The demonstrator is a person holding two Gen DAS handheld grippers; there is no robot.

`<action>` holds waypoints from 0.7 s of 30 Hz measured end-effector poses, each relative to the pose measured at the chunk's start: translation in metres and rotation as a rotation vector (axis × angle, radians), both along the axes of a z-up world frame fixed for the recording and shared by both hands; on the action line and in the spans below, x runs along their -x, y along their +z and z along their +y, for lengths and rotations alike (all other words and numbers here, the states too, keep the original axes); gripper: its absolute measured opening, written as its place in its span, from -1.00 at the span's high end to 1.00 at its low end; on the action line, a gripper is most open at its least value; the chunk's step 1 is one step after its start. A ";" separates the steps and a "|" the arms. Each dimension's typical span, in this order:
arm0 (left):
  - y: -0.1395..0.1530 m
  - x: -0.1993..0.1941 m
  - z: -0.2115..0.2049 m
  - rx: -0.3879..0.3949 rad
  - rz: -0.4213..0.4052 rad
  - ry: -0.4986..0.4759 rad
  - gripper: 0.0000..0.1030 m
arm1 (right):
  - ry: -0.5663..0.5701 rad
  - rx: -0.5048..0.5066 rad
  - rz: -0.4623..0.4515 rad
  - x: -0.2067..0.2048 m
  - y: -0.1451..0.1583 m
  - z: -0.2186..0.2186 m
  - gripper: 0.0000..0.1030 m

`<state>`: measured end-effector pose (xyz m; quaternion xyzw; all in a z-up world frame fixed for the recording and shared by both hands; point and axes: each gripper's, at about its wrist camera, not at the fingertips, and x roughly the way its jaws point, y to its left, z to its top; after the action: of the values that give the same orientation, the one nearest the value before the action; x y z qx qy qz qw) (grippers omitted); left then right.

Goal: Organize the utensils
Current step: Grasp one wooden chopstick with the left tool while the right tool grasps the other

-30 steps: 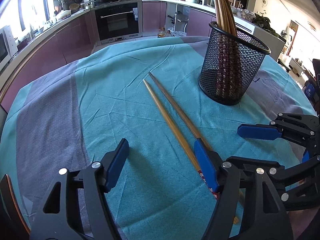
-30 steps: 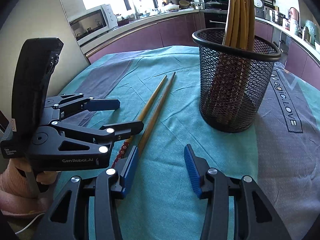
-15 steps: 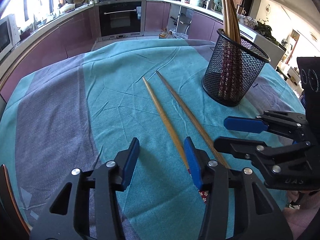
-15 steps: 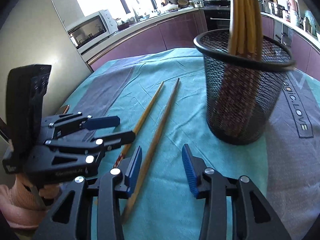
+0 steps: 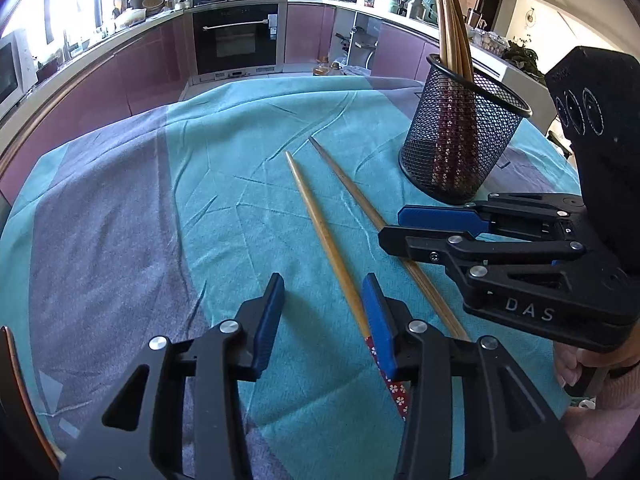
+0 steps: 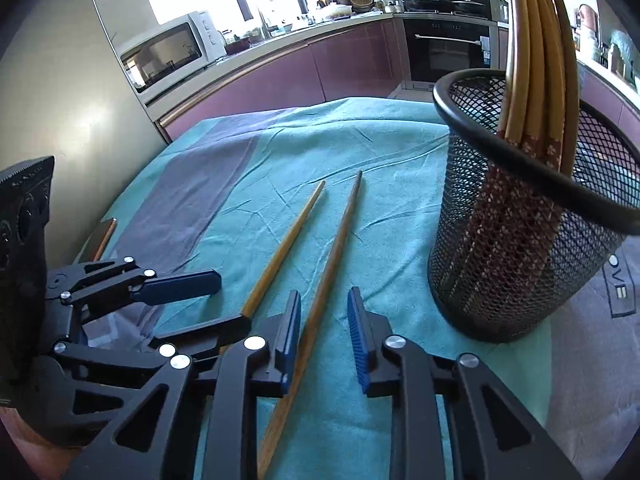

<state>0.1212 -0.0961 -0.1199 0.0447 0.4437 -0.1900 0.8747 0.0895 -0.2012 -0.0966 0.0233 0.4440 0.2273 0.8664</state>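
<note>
Now two long bamboo chopsticks (image 5: 320, 232) lie side by side on the teal tablecloth (image 5: 224, 184), near the black wire-mesh cup (image 5: 460, 148) that holds more chopsticks upright. Both claws have just been narrowing without clamping: the left gripper (image 5: 324, 308) has one stick at its inner pad, while the right gripper (image 6: 324, 336) straddles the stick nearer the cup.

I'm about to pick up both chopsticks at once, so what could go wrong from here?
Both jaws have just been closing, a chopstick inside each. The lighter chopstick lies against one pad of the left gripper, so it may roll or pivot away. The grippers crowd side by side and could bump. Swinging the darker chopstick up in the right gripper might knock the nearby mesh holder.
</note>
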 end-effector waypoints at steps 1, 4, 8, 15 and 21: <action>0.000 -0.001 0.000 -0.001 -0.001 0.000 0.23 | 0.000 0.002 0.003 0.001 0.000 -0.001 0.67; 0.000 -0.003 -0.002 0.001 -0.001 0.000 0.21 | -0.003 0.017 0.004 0.004 0.001 -0.004 0.69; 0.000 -0.011 -0.008 -0.005 -0.001 -0.007 0.22 | -0.006 0.018 0.011 0.008 0.001 -0.010 0.70; 0.000 -0.025 -0.013 -0.007 0.013 0.000 0.45 | -0.021 0.028 0.012 0.005 0.000 -0.012 0.69; -0.001 -0.034 -0.015 0.002 0.020 0.021 0.58 | -0.028 0.052 -0.006 0.002 -0.001 -0.005 0.68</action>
<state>0.1549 -0.1112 -0.1213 0.0370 0.4528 -0.1815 0.8722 0.0877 -0.2061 -0.0975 0.0064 0.4466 0.2036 0.8712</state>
